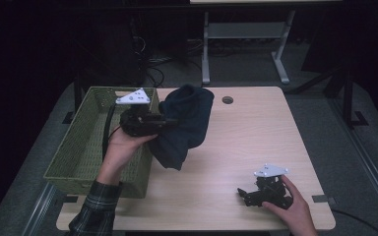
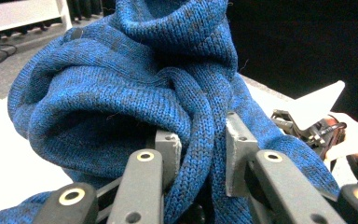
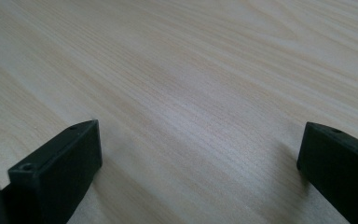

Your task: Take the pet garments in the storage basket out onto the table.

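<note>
Near the bench's far-left corner, the left hand-held gripper [image 1: 170,121] is clamped on a blue knit garment [image 1: 184,125], w/ a twisted fold pinched between its grey pads [image 2: 237,154] in the left gripper view. Garment is lifted; its lower end hangs down to the bench [image 1: 256,142] just beside the green woven basket [image 1: 78,147], which sits along the left edge & overhangs it. Upper part of the garment bunches above the jaws. By the near-right corner, the right hand-held gripper [image 1: 242,193] rests on the bench in the person's right hand [image 1: 290,209], jaws wide apart w/ bare wood between them. Both grippers are well apart.
</note>
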Demonstrator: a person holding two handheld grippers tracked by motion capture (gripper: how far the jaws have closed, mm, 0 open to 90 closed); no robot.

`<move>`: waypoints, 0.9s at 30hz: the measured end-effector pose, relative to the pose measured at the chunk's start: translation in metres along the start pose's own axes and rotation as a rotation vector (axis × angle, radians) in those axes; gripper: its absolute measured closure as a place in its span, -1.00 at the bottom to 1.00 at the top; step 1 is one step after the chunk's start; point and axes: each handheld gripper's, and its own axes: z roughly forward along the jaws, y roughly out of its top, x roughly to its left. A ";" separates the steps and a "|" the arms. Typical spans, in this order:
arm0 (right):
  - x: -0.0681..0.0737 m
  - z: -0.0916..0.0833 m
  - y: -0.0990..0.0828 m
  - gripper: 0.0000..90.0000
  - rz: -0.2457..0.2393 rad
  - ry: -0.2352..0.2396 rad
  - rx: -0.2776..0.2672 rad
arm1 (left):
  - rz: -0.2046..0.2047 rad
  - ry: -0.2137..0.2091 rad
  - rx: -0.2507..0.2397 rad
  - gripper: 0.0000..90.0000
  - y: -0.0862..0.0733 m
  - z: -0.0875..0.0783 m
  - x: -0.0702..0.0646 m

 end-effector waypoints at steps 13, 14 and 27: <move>0.000 0.000 0.000 -1.00 -0.001 0.000 0.000 | 0.007 -0.030 0.043 0.59 -0.003 0.045 -0.008; 0.000 0.000 0.000 -1.00 -0.001 0.001 0.000 | 0.012 -0.032 0.050 0.59 -0.003 0.049 -0.008; 0.000 0.000 0.000 -1.00 -0.002 0.001 -0.001 | 0.000 -0.036 0.154 0.59 -0.022 0.116 -0.007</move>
